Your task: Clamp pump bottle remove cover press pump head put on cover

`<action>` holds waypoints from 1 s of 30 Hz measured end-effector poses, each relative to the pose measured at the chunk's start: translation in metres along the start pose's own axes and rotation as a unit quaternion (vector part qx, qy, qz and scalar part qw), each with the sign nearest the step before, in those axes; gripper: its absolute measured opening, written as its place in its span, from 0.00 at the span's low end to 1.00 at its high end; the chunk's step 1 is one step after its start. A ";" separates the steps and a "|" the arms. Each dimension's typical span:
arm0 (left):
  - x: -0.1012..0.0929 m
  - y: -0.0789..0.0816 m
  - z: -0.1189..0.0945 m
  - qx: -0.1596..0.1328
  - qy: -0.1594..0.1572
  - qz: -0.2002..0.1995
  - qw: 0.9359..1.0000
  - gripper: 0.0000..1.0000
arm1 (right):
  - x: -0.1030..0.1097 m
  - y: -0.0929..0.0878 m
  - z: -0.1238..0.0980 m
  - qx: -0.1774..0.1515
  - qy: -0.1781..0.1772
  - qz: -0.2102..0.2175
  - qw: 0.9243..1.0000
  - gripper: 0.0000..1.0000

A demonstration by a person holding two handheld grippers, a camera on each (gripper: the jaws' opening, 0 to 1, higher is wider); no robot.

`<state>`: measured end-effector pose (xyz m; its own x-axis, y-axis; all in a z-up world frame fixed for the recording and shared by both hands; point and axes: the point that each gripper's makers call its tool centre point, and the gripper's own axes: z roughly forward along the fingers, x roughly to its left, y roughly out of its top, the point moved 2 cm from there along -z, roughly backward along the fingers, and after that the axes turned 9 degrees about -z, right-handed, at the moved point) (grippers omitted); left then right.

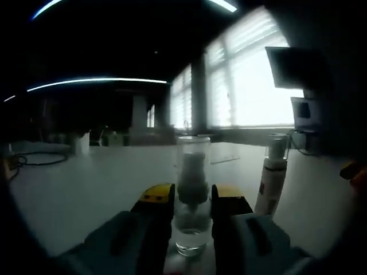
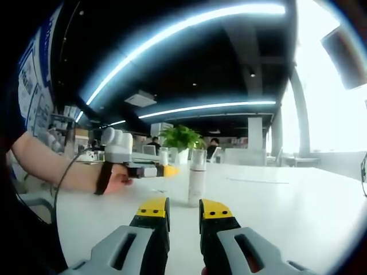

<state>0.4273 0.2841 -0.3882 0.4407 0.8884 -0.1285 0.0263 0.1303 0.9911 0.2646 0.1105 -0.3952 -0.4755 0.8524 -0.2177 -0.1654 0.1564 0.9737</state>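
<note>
Out on the open middle of the white tabletop (image 1: 74, 189), a white tube-shaped bottle with a clear cap (image 1: 272, 180) stands just beside the clear plastic pump bottle (image 1: 192, 195), nothing blocking it. The pump bottle is upright, see-through cover (image 1: 193, 157) on, held by the left claw (image 1: 192, 203). The right claw (image 2: 184, 211) hangs narrow and empty, short of the white bottle, with a green potted plant (image 2: 181, 137) behind.
</note>
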 end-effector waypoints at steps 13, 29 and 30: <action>0.007 -0.003 -0.003 0.004 -0.023 0.010 1.000 0.16 | 0.000 0.000 0.001 0.002 0.001 -0.003 1.000 0.14; -0.015 0.013 -0.026 0.005 -0.083 -0.014 0.996 0.16 | 0.000 -0.001 0.001 0.005 0.000 -0.007 1.000 0.13; -0.016 0.018 -0.034 0.004 -0.084 -0.015 0.996 0.16 | 0.000 0.000 0.001 0.004 0.001 -0.006 1.000 0.13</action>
<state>0.3898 0.2872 -0.3697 0.5831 0.7981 -0.1517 0.0490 0.1518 0.9872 0.2652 0.1113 -0.3954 -0.4751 0.8498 -0.2285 -0.1630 0.1702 0.9718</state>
